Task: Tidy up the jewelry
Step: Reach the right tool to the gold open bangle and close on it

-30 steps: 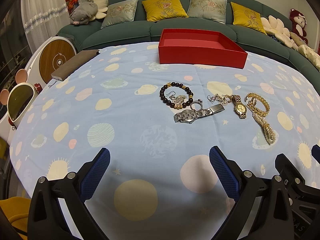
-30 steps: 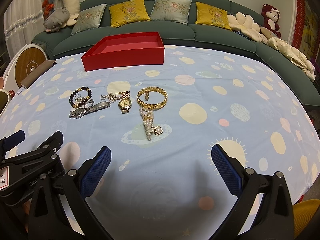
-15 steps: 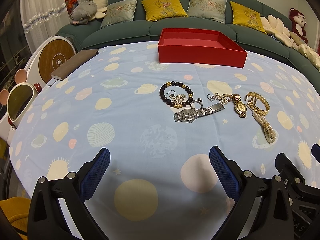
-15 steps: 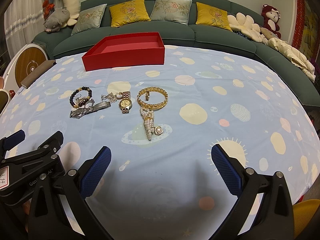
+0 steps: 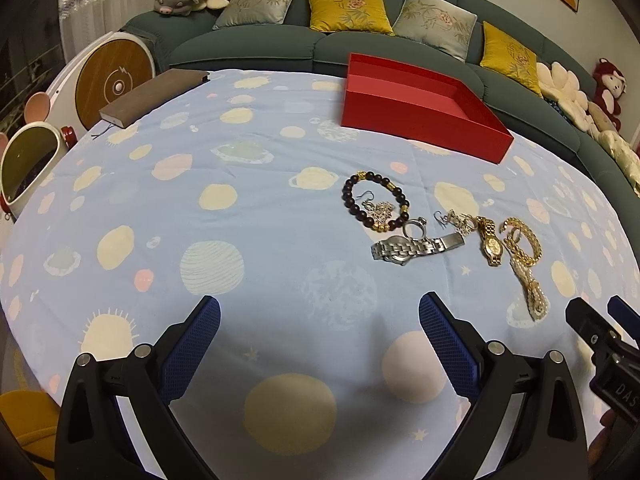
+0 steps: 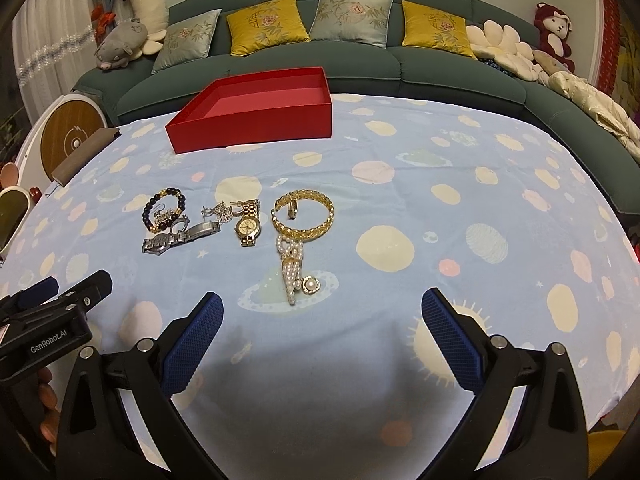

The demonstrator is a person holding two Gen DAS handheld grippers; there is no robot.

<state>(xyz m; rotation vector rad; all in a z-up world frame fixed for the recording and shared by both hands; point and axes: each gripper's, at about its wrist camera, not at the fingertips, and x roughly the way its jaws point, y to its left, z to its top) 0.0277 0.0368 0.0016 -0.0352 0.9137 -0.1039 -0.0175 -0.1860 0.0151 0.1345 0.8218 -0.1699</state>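
Note:
A cluster of jewelry lies mid-table: a dark bead bracelet (image 5: 374, 204), a silver watch (image 5: 414, 246), a gold watch (image 5: 491, 242), a gold chain bangle (image 6: 303, 216) and a pearl strand (image 6: 293, 267) with a pendant. Behind them stands an open red box (image 6: 256, 110), also in the left wrist view (image 5: 420, 108), with nothing visible inside. My left gripper (image 5: 319, 344) hovers open over the cloth, short of the silver watch. My right gripper (image 6: 322, 340) is open too, just in front of the pearl strand. Neither holds anything.
A planet-print blue cloth (image 5: 240, 208) covers the table. A brown notebook (image 5: 154, 94) lies at the far left edge. A green sofa (image 6: 360, 56) with cushions and plush toys curves behind the table. White round-faced devices (image 5: 114, 80) stand to the left.
The left wrist view has swung leftward, so the box and jewelry sit farther right in it. The right view has crept slightly toward the jewelry. Both grippers stay open.

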